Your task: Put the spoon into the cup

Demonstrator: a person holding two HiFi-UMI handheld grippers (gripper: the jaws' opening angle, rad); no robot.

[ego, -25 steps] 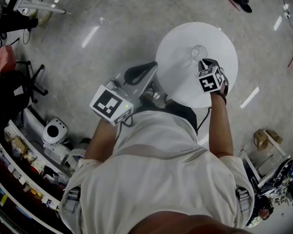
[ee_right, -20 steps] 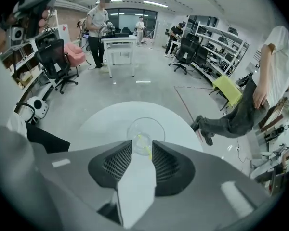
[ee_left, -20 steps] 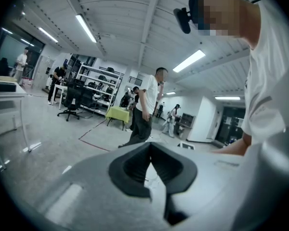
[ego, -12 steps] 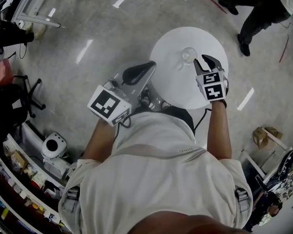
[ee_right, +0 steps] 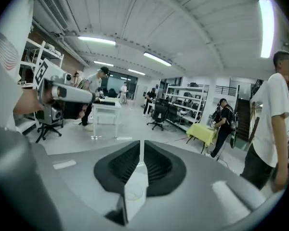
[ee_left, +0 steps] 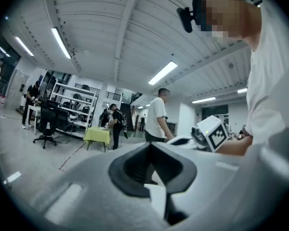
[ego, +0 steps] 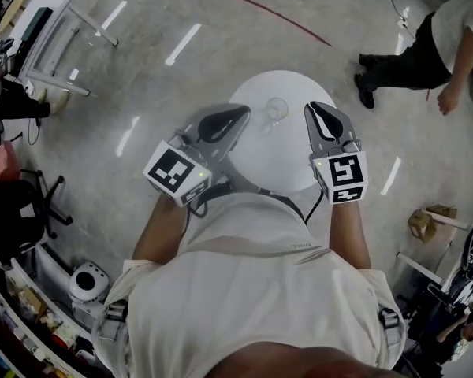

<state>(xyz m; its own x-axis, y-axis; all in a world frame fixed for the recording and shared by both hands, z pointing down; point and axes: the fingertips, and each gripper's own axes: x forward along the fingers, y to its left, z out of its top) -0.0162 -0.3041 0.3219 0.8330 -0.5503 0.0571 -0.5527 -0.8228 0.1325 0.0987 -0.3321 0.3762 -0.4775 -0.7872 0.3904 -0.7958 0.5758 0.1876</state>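
A clear glass cup [ego: 276,109] stands on the round white table [ego: 256,152], near its far side. I cannot make out the spoon in any view. My left gripper [ego: 243,112] is held up left of the cup, jaws together and empty [ee_left: 150,146]. My right gripper [ego: 314,109] is held up right of the cup, clear of it. Its jaws are closing to a thin slit with nothing between them [ee_right: 140,143]. Each gripper view looks level across the room, and each shows the other gripper: the right one [ee_left: 212,133] and the left one [ee_right: 62,93].
A person in a white shirt and dark trousers [ego: 449,42] stands on the floor at the upper right. A white desk [ego: 51,30] is at the upper left, an office chair [ego: 20,199] at the left, a cardboard box [ego: 426,223] at the right.
The right gripper has left the cup, risen and drawn back towards me, its jaws opening and then coming together. The left gripper has risen too. The table now looks smaller and farther.
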